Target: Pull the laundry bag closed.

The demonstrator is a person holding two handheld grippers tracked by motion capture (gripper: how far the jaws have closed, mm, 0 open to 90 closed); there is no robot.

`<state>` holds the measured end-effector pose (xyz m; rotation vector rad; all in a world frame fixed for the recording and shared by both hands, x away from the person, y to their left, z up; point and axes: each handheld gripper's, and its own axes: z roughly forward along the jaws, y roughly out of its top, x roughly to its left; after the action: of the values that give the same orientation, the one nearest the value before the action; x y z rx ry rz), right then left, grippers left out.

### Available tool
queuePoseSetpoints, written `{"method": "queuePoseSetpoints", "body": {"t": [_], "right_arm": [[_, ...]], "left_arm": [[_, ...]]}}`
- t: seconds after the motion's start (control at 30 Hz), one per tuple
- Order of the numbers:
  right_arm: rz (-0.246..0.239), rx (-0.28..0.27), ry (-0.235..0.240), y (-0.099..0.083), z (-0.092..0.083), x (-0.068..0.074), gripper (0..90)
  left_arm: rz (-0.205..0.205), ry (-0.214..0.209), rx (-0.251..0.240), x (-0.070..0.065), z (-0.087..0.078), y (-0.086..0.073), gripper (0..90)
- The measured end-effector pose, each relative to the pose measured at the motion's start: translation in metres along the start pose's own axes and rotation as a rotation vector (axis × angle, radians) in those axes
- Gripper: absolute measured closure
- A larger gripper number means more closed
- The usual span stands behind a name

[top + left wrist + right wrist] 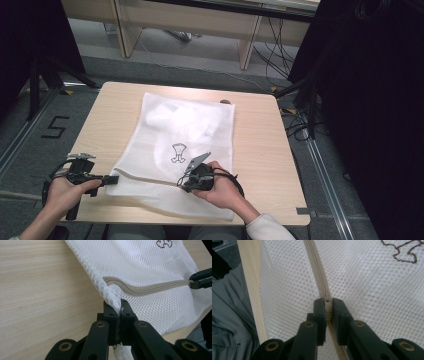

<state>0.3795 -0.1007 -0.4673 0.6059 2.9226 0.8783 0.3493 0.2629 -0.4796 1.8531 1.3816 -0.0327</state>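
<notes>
White mesh laundry bag (185, 145) flat mid-table, beige zipper (150, 287) near front edge. Left gripper (111, 179) clamped on bag's left corner; right gripper (327, 305) clamped on zipper pull. Bare table (260, 145) both sides, more room rightward.

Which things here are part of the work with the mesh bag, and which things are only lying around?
Part of the work:
- mesh laundry bag
- its zipper, with the slider
- left gripper, shut on the bag's corner
- right gripper, shut on the slider

Only lying around:
- table
- cables on the floor
- small dark thing past the bag, too small to identify
</notes>
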Motion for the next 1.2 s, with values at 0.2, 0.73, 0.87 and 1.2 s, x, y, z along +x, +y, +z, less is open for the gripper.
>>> {"method": "queuePoseSetpoints", "body": {"t": [0.2,0.73,0.87,1.2], "right_arm": [[0.006,-0.001,-0.001,-0.004,-0.003,-0.001,82.7],[0.011,-0.015,-0.006,-0.013,-0.009,-0.004,82.7],[0.015,-0.015,-0.014,-0.013,-0.009,-0.003,82.7],[0.014,-0.020,-0.013,-0.015,-0.013,-0.004,82.7]], "left_arm": [[0.000,-0.001,0.000,0.000,0.000,0.000,85.9],[0.001,0.004,0.002,0.000,0.000,0.000,85.8],[0.001,0.003,0.002,0.000,0.000,0.000,85.8],[0.000,0.003,0.002,0.000,0.000,0.000,85.8]]}}
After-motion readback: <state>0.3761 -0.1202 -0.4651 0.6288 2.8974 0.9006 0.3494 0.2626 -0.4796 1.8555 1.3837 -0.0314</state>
